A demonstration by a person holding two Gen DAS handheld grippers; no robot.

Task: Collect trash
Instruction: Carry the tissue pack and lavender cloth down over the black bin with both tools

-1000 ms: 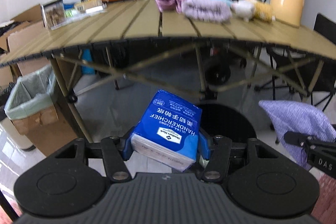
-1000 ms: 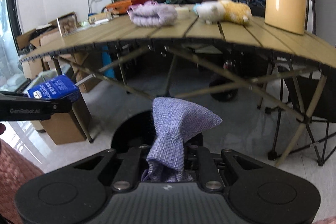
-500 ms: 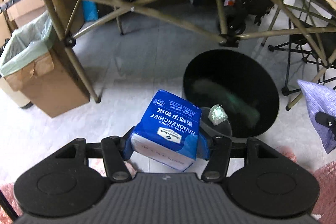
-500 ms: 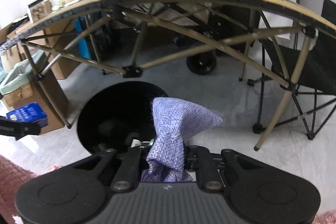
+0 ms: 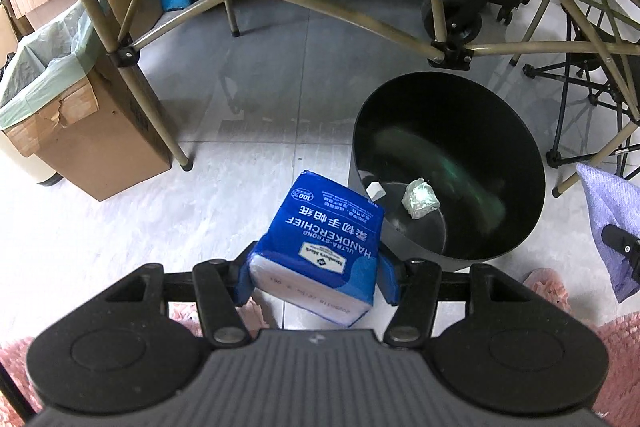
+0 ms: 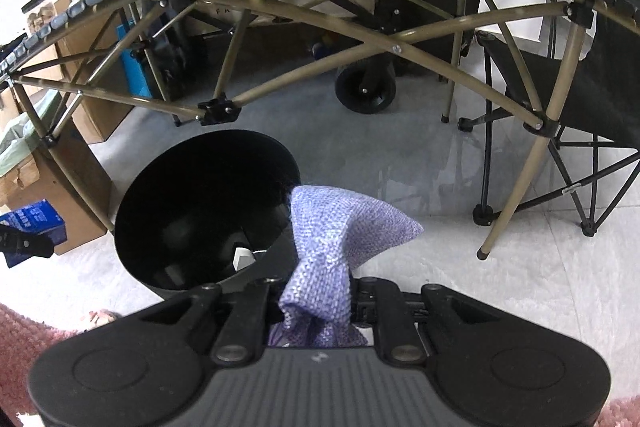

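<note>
Change since a second earlier: both cameras had tipped downward, so the tabletop with its jug and plush items gave way to the table's underside, the floor and the bin.
Left gripper (image 5: 318, 277): clenched on a blue tissue pack (image 5: 322, 243), blue pads pressed on both sides.
Writing on the pack: "ULTRA-STRONG HANDKERCHIEF", a "100%" badge and Chinese characters, all upside down to the camera; a printed code on the white end was too small to make out.
Pack's place: held in the air just left of the black trash bin (image 5: 448, 163), overlapping its near-left rim in the left view.
Right gripper (image 6: 320, 297): shut on a lilac knitted cloth (image 6: 340, 227), which stood up between the fingers.
Cloth's place: over the floor, just right of the bin's rim.
Bin contents: a crumpled pale green wad (image 5: 420, 198) and a small white piece (image 5: 375, 190) lay at the bottom.
Open room: the bin's mouth lay wide and unobstructed; bare grey tile surrounded it.
Edges: a folding table frame (image 5: 340, 3) crossed close above; a lined cardboard box (image 5: 80, 131) stood well to the left.
</note>
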